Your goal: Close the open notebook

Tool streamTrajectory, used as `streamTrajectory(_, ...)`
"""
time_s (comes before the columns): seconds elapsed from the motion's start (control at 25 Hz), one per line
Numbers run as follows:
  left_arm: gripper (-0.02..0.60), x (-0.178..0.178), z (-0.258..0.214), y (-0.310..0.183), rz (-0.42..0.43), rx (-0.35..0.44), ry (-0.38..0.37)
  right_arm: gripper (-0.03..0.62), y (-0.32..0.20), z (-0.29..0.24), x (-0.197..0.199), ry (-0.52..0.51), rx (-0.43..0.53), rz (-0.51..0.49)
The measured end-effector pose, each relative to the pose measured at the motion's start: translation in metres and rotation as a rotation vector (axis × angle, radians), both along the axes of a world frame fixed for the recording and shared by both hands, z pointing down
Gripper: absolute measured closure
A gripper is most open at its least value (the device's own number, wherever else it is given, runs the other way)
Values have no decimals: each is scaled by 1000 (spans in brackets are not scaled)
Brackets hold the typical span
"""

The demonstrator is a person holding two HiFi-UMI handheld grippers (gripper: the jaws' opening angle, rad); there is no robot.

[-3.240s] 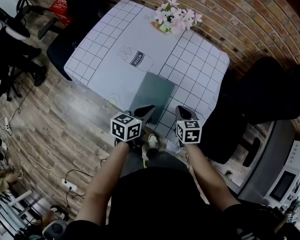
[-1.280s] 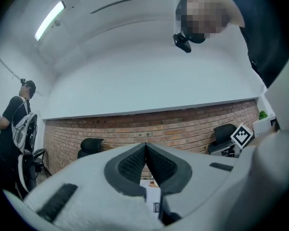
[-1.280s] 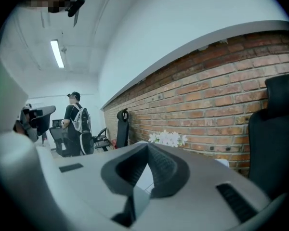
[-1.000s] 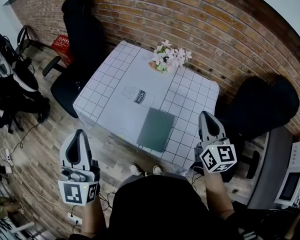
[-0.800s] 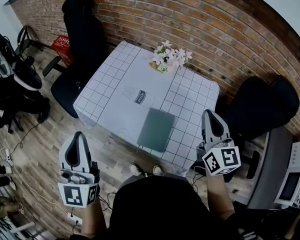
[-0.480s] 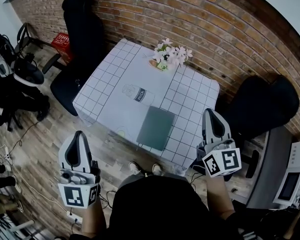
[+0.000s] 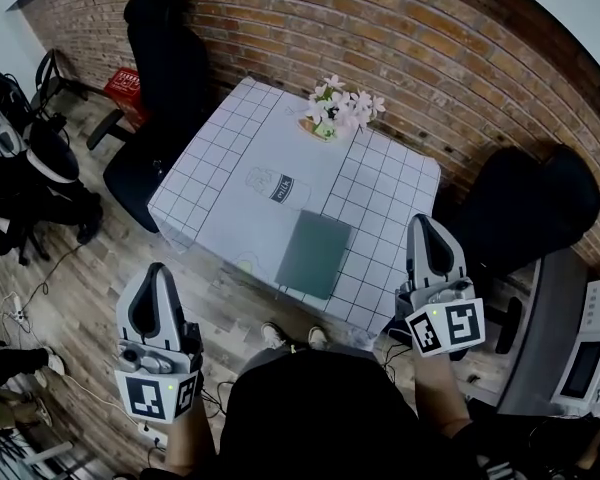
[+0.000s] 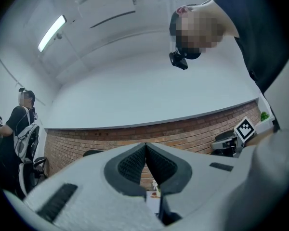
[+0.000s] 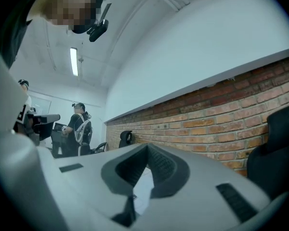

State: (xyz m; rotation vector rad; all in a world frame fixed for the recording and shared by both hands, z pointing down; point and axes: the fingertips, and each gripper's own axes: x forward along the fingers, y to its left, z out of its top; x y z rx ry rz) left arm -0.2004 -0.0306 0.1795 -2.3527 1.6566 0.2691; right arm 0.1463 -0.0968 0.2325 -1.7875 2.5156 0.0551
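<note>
The dark green notebook (image 7: 315, 253) lies shut and flat near the front edge of the table with the grid cloth (image 7: 385, 193). Both grippers are held well back from it, off the table, on either side of the person's body. My left gripper (image 7: 157, 268) hangs over the wooden floor at lower left, its pads (image 8: 135, 163) meeting and nothing between them. My right gripper (image 7: 425, 221) is by the table's front right corner, likewise shut and empty. In the gripper views the left gripper (image 8: 145, 145) and right gripper (image 9: 147, 146) point at the brick wall (image 9: 221, 124).
A vase of pink flowers (image 7: 340, 108) stands at the table's far edge, and a milk-bottle print (image 7: 280, 190) marks the cloth. Black chairs stand at the left (image 7: 165, 58) and right (image 7: 525, 208). A red crate (image 7: 125, 80) and bags sit at far left.
Since the earliest frame both grippers have drawn back from the notebook's near edge and moved apart to the person's sides. Over the last second the right gripper shifted slightly; the notebook has stayed put.
</note>
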Motion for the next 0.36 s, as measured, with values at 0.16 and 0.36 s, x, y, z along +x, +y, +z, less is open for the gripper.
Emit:
streamTrajectory(0.16, 557, 4, -5, 4, 12, 8, 9, 581, 0, 2, -5, 2, -2, -13)
streamTrajectory(0.36, 557, 4, -2, 5, 13, 2, 17, 580, -1, 3, -12, 4, 2, -34)
